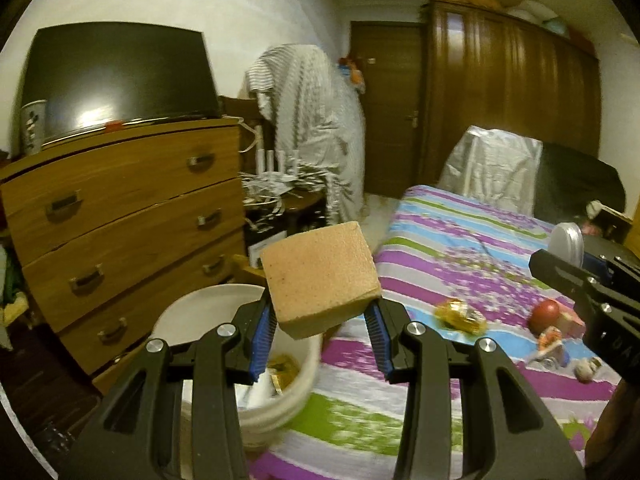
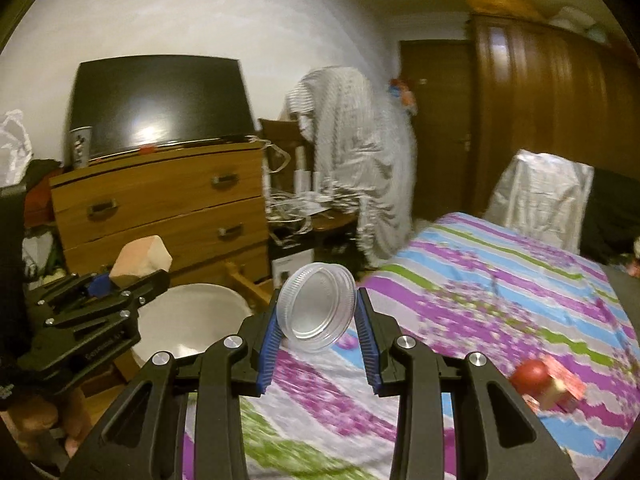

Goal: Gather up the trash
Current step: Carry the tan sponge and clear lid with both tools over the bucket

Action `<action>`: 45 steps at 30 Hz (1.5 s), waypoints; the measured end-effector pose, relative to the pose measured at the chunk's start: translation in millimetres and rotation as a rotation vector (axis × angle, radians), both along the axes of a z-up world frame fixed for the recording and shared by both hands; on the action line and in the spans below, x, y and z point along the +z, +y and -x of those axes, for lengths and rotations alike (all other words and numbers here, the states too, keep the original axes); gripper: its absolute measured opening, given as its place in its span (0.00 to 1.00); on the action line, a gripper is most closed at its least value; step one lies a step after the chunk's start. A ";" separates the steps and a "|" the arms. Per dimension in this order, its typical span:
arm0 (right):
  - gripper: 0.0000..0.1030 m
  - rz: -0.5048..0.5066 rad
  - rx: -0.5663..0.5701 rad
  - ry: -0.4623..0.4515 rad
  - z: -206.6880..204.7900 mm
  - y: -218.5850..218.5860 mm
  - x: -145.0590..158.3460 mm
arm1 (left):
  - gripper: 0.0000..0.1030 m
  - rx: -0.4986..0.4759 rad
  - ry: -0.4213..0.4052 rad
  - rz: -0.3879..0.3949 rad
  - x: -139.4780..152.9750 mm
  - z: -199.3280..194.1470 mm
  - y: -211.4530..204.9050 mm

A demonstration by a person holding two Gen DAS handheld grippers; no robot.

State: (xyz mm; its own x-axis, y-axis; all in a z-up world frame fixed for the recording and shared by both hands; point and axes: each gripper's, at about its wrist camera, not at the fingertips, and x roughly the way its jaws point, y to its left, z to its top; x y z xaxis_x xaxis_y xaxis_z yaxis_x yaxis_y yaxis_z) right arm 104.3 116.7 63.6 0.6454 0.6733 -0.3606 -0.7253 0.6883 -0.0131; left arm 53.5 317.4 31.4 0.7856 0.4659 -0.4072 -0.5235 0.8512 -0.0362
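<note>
My left gripper (image 1: 320, 312) is shut on a tan sponge block (image 1: 320, 276), held above the rim of a white bucket (image 1: 200, 304) that stands beside the bed. The bucket has some trash at its bottom. My right gripper (image 2: 318, 312) is shut on a clear plastic lid (image 2: 318, 306), tilted on edge, over the bed's near corner. In the right wrist view the left gripper (image 2: 120, 280) with the sponge (image 2: 142, 258) sits to the left, above the bucket (image 2: 192, 316). On the striped bedspread (image 1: 460, 240) lie a gold wrapper (image 1: 460, 314), a red ball-like item (image 1: 546, 314) and small scraps (image 1: 552, 346).
A wooden chest of drawers (image 1: 120, 216) with a dark TV (image 1: 120, 80) stands left of the bucket. A cluttered low table (image 1: 280, 192), a cloth-draped stand (image 1: 312, 120), a door (image 1: 388, 120) and a wardrobe (image 1: 512, 112) lie beyond. A covered chair (image 1: 492, 164) stands past the bed.
</note>
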 end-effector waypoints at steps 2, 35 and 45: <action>0.35 0.008 0.034 0.010 -2.5 25.9 4.0 | 0.38 0.025 0.003 0.002 0.8 3.4 14.6; 0.35 0.486 0.385 0.450 -95.2 327.7 -95.0 | 0.38 0.067 0.353 0.262 -77.8 -29.3 202.8; 0.36 0.489 0.366 0.471 -114.8 335.4 -114.8 | 0.38 0.071 0.380 0.283 -98.1 -31.8 213.2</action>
State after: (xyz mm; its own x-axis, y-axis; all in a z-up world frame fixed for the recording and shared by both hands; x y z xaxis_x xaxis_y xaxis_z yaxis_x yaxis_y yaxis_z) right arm 219.1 452.1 -51.2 0.1166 0.5079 -0.8535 -0.9101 0.3986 0.1129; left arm 85.3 530.6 -66.8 0.5270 0.3427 -0.7777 -0.6011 0.7972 -0.0561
